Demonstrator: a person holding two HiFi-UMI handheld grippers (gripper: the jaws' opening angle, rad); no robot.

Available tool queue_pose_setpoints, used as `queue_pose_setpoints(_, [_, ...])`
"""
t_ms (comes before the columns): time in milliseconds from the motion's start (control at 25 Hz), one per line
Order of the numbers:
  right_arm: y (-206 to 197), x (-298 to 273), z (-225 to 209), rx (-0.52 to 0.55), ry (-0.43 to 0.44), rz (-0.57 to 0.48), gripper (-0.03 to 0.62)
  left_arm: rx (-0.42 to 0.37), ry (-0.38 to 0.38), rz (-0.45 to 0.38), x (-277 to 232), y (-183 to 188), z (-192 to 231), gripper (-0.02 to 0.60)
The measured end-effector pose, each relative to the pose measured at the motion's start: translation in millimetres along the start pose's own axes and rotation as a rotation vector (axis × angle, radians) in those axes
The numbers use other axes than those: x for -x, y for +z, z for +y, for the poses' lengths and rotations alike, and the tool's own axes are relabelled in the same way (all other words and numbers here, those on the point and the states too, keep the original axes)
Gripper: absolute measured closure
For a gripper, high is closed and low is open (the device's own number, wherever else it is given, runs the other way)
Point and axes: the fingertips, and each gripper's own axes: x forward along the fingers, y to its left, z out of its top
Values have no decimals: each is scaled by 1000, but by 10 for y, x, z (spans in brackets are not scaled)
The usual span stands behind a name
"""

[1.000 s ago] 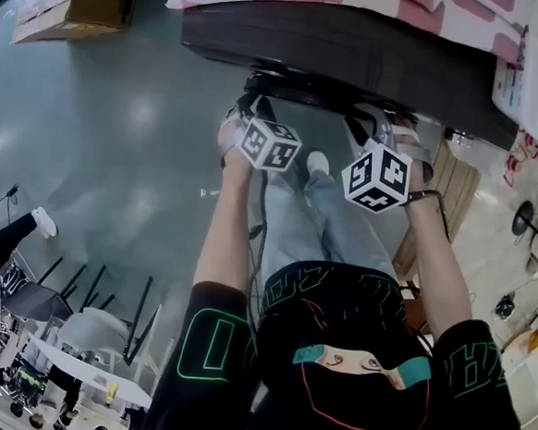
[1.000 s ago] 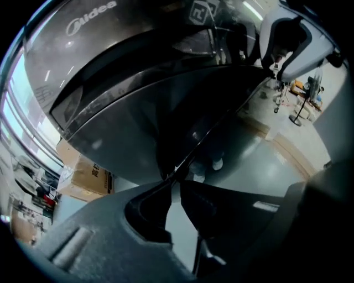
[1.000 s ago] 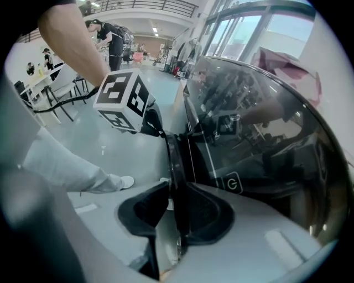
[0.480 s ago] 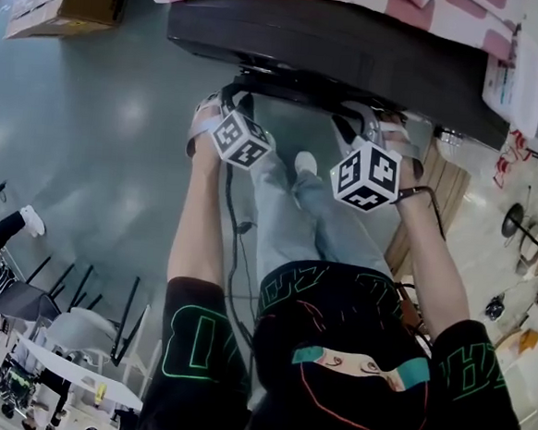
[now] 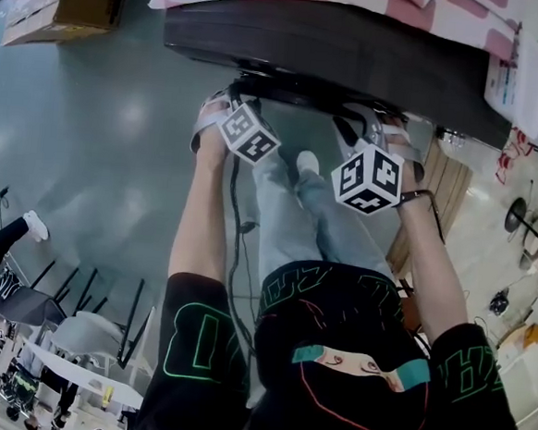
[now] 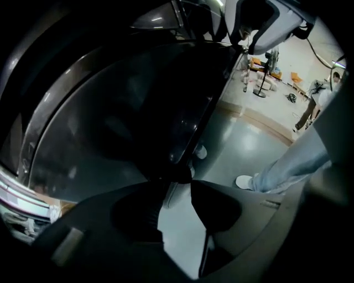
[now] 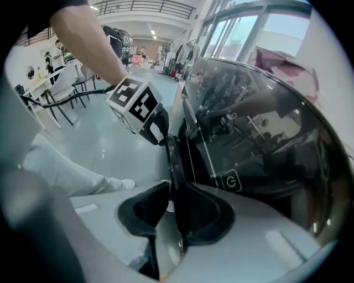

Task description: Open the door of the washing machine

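Grey floor (image 5: 109, 132), door rim (image 7: 172, 157) pinched, right gripper view only

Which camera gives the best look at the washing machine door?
The right gripper view: the door fills it, glass and rim well lit, its edge pinched in the right claw. The left gripper view shows it close but dark; the head view only a dark sliver, edge-on.

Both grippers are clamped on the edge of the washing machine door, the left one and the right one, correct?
Not both. The left gripper is open: its jaws have just been opening and stand apart, with floor showing through the gap, as the left gripper view shows. The right gripper is clamped on the edge of the washing machine door.
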Motion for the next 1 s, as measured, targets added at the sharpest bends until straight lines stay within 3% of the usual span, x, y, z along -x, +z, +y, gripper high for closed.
queue_pose_setpoints(280, [-28,93,330,60,86,-18,497,-1,-78,49,167,-328,-475,442])
queue_pose_setpoints(680, [-203,338,900,210,148,-62,493,248,27,100,482,-710,-1348,437])
queue_pose_setpoints(1000, [-424,528,1276,342,196,-89,488,410,34,101,723,-808,-2073,443])
